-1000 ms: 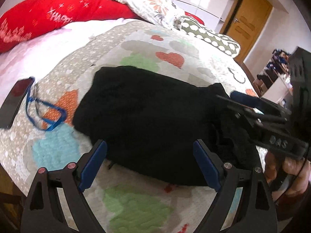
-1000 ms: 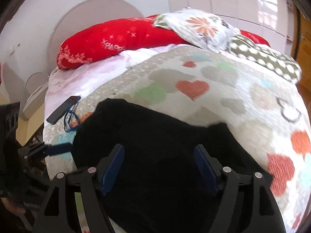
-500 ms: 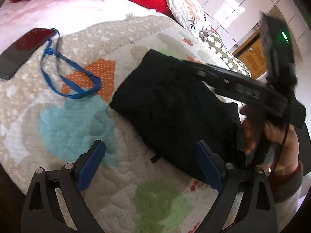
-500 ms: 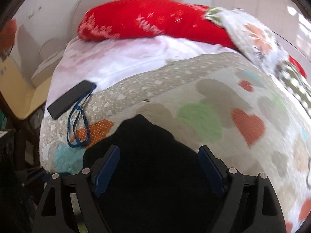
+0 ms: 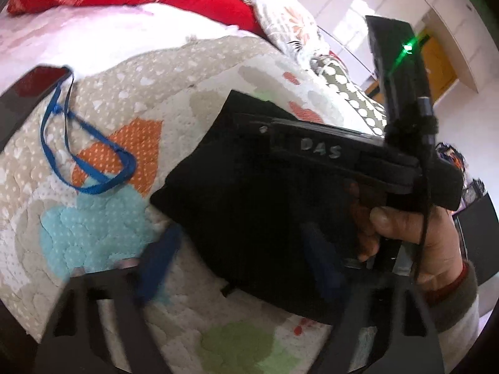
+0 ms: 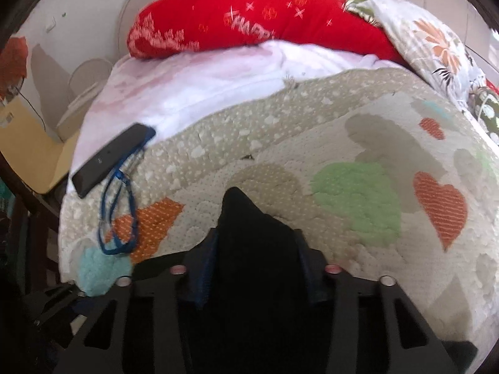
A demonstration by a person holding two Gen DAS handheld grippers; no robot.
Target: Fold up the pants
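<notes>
- Black pants point(image 5: 249, 205), already folded into a thick bundle, lie on the quilt point(image 5: 103, 224) at the near edge of the bed; seen from the right wrist, one corner of them peaks at about 12 o'clock from the right tool point(image 6: 255, 265).
- Right tool: its jaws have just been closing and now sit narrow, both blue pads point(image 6: 204, 268) against the sides of the dark fold, so it looks clamped on the pants.
- Left tool point(image 5: 240, 258): its jaws have just been closing too; they are blurred, about half wide, straddling the bundle's near corner. I cannot tell whether the pads press the cloth yet.
- Risk: the right pinch may catch only the top layers, and a lift would then peel the stack open.
- Risk: if the left tool closes beside the edge instead of on it, one side would sag and skew the fold.
- Risk: both tools crowd one corner; the hand point(image 5: 414, 233) on the right tool is near the left tool's 2 o'clock, so they could knock together.
- Risk: the phone point(image 6: 109, 159) and blue strap point(image 6: 121, 205) lie at about 10 o'clock, well apart from the pants, but a sweep that way could snag the strap.
</notes>
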